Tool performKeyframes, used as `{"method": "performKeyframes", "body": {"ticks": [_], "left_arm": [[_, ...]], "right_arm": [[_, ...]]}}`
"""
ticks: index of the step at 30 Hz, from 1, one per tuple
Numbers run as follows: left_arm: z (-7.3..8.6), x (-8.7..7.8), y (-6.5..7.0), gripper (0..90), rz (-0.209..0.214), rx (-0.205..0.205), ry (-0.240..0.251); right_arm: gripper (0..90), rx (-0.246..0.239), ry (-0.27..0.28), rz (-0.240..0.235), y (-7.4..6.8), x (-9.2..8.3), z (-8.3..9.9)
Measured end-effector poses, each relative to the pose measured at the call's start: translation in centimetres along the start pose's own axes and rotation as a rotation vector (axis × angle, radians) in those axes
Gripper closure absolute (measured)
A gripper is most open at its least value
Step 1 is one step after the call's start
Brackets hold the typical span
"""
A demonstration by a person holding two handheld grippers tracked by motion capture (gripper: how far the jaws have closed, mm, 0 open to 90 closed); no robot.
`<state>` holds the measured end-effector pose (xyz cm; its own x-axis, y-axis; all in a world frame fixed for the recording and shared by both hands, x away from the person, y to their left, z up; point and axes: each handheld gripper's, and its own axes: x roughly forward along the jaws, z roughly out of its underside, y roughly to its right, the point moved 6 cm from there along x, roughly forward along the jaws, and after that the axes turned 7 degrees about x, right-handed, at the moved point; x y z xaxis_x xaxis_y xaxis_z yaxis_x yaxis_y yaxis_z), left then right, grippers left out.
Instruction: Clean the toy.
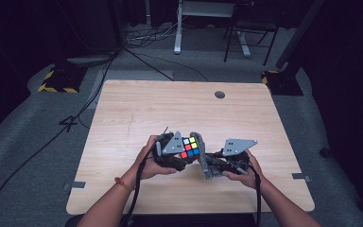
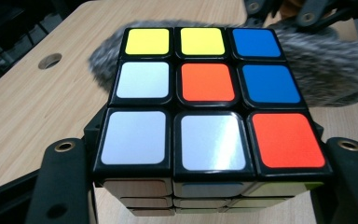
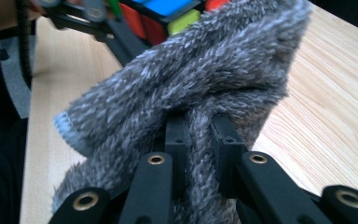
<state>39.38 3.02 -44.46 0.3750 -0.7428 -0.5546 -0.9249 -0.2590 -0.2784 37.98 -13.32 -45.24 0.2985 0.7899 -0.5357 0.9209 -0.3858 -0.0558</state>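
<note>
Two hand-held grippers meet over the near middle of the table (image 1: 137, 104), the cable hole (image 1: 220, 94) well beyond them. High view: the left hand-held gripper (image 1: 185, 155) holds a puzzle cube (image 1: 190, 147) face-up; the right hand-held gripper (image 1: 209, 163) comes in from the cube's right with a grey fuzzy cloth (image 1: 202, 152) pressed along the cube's right side.

Left gripper view: the cube (image 2: 207, 100) sits clamped between the two black jaws, one on each flank, top face yellow, blue, white, orange and red. The cloth (image 2: 326, 70) is behind the cube and to its right, touching its far edge. The hole (image 2: 50, 60) is far left of the cube.

Right gripper view: the right hand-held gripper (image 3: 199, 140) is clenched on a fold of the cloth (image 3: 200, 74), the jaws close together with pile bunched between them. A corner of the cube (image 3: 168, 11) is just beyond the cloth, touching it.

Step in hand, as I judge: wiping the cube with the cloth. Next move likely calls for dragging the cloth across the top face while the left side keeps a firm clamp so the cube doesn't twist out.
</note>
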Motion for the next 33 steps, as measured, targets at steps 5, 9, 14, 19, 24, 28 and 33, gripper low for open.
{"method": "performKeyframes", "body": {"ticks": [5,9,14,19,24,28,33], "left_arm": [[0.2,0.0,-0.2,33.3,0.009,-0.016,0.004],[0.2,0.6,0.8,33.3,0.061,0.004,-0.012],[0.0,1.2,1.3,33.2,0.081,0.003,-0.011],[0.2,2.1,1.9,33.0,0.098,0.036,-0.067],[-0.1,2.3,2.5,33.2,0.102,0.065,-0.062],[-0.7,1.4,2.3,33.2,0.108,0.057,-0.004],[-0.8,0.7,1.7,33.2,0.083,0.037,0.015]], "right_arm": [[80.1,-0.011,0.006,-0.013,-0.3,-0.2,-0.2],[80.1,-0.021,0.033,0.014,-0.3,-0.5,-0.5],[80.1,-0.017,0.082,0.016,-0.1,-1.3,-1.0],[80.1,-0.034,0.102,0.013,-0.4,-1.6,-1.5],[80.1,-0.025,0.106,0.039,-0.2,-1.6,-1.8],[80.3,-0.016,0.076,0.077,0.6,-1.2,-1.4],[80.3,0.009,0.036,0.060,0.9,-0.5,-0.5]]}}
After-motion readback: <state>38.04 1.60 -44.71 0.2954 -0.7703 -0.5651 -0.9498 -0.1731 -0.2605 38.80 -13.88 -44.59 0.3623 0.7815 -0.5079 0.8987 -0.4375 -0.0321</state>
